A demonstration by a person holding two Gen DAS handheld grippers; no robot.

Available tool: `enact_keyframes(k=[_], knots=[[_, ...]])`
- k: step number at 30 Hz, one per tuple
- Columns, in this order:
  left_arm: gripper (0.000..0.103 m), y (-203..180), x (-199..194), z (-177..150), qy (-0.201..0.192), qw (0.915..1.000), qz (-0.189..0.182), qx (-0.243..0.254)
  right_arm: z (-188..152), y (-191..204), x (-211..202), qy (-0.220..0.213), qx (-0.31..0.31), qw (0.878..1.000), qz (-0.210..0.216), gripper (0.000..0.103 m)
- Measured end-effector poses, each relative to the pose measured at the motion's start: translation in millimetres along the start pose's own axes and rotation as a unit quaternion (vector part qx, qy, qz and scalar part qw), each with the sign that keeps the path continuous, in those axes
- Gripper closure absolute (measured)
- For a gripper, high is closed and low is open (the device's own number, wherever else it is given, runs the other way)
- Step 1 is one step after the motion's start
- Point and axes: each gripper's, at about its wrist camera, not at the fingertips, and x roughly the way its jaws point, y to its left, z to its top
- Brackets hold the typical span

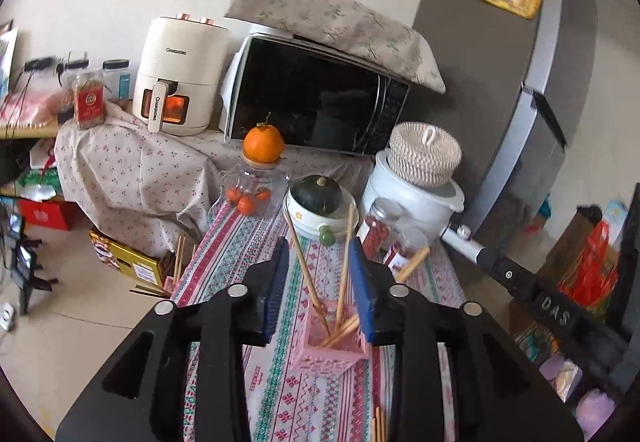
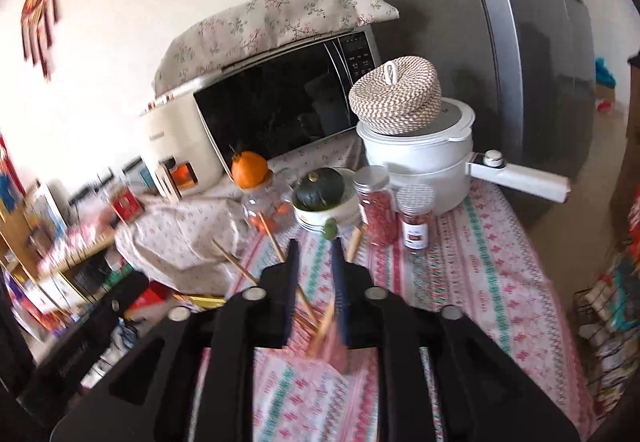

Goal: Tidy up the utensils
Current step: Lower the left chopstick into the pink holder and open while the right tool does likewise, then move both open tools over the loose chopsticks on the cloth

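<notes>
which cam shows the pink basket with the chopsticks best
The left wrist view: the pink basket sits sharp between the open jaws of the left gripper, its lattice walls and the chopsticks standing in it clear. In the right wrist view it is only a motion-blurred pink patch, partly hidden behind the right gripper.

Chopsticks (image 1: 316, 294) stand in a basket (image 1: 320, 356) on the tabletop (image 1: 240, 242), frame centre; behind it sit a bowl (image 1: 308, 220) (squash (image 1: 318, 194) inside) and, upper centre, a microwave (image 1: 316, 102).
</notes>
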Motion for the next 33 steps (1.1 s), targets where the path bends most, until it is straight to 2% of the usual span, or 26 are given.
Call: enact_keyframes(k=[1, 6, 11, 15, 20, 26, 33], knots=[[0.067, -2.4, 0.1, -2.8, 0.003, 1.0, 0.001, 0.004, -4.0, 0.3, -2.6, -0.002, -0.007, 1.0, -0.005, 0.071], [0.06, -11.3, -0.5, -21.2, 0.016, 0.9997, 0.004, 0.02, -26.3, -2.1, -15.5, -0.005, -0.034, 0.999, -0.032, 0.065], [0.042, -16.6, -2.8, -44.9, 0.033, 0.999, 0.008, 0.03, -43.7, -11.6, -22.4, -0.001, -0.039, 0.997, -0.06, 0.05], [0.04, -21.3, -6.8, -58.9, 0.037, 0.9984, 0.014, 0.04, -59.1, -21.3, -23.2, 0.013, -0.049, 0.994, -0.095, 0.045], [0.034, -28.0, -9.3, -72.9, 0.044, 0.9973, 0.018, 0.055, -73.3, -33.7, -26.4, 0.026, -0.043, 0.993, -0.104, 0.042], [0.022, -28.9, -10.1, -85.8, 0.057, 0.9966, 0.025, 0.054, -86.2, -40.6, -33.8, 0.03, -0.042, 0.992, -0.115, 0.026], [0.01, -33.3, -15.1, -95.4, 0.057, 0.9957, 0.034, 0.065, -93.7, -59.6, -44.8, 0.033, -0.021, 0.99, -0.136, 0.013]])
